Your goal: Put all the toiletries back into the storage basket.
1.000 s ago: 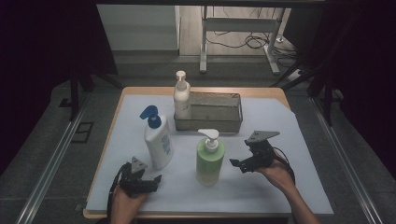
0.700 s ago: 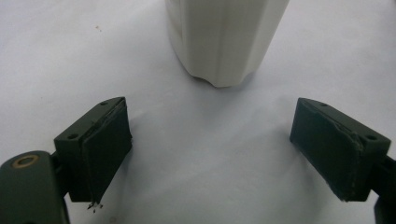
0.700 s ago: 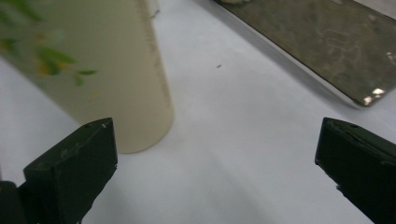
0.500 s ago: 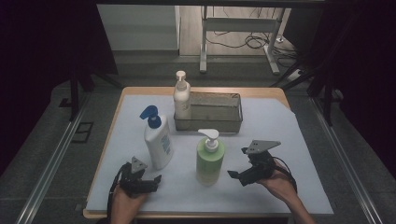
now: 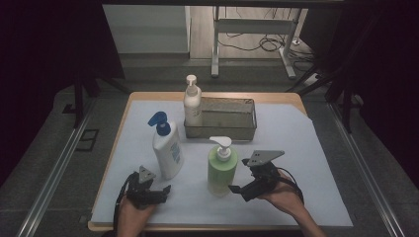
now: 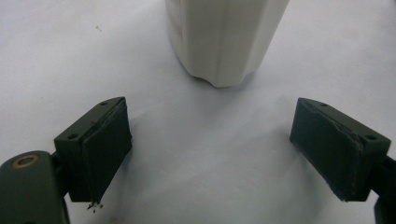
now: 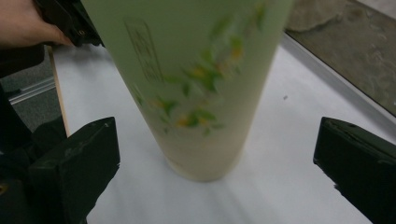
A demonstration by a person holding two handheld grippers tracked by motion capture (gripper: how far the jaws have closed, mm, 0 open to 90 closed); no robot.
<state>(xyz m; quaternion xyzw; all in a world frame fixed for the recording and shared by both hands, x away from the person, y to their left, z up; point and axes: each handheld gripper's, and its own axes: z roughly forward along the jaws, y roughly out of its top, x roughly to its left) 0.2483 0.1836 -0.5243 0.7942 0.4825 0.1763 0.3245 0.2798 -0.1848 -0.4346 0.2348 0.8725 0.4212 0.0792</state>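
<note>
A green bottle (image 5: 221, 170) with a white pump stands upright at the middle of the white sheet. My right gripper (image 5: 239, 189) is low beside its base on the right, jaws open. In the right gripper view the green bottle (image 7: 196, 88) rises just ahead of the open right gripper (image 7: 217, 165), untouched. A white bottle with a blue pump (image 5: 166, 148) stands to the left. My left gripper (image 5: 162, 190) lies open near the front edge, just before that bottle. The left gripper view has the white bottle's base (image 6: 229, 42) beyond the open left gripper (image 6: 233, 154).
A grey metal tray (image 5: 222, 129) sits at the back centre. A white pump bottle (image 5: 192, 104) stands at its left end; I cannot tell whether inside or beside. The person's other hand (image 7: 25, 23) is at the top left of the right gripper view.
My right gripper has come down and nearer the front edge, swinging its jaws towards the foot of the green bottle. The left gripper and the bottles have stayed put.
</note>
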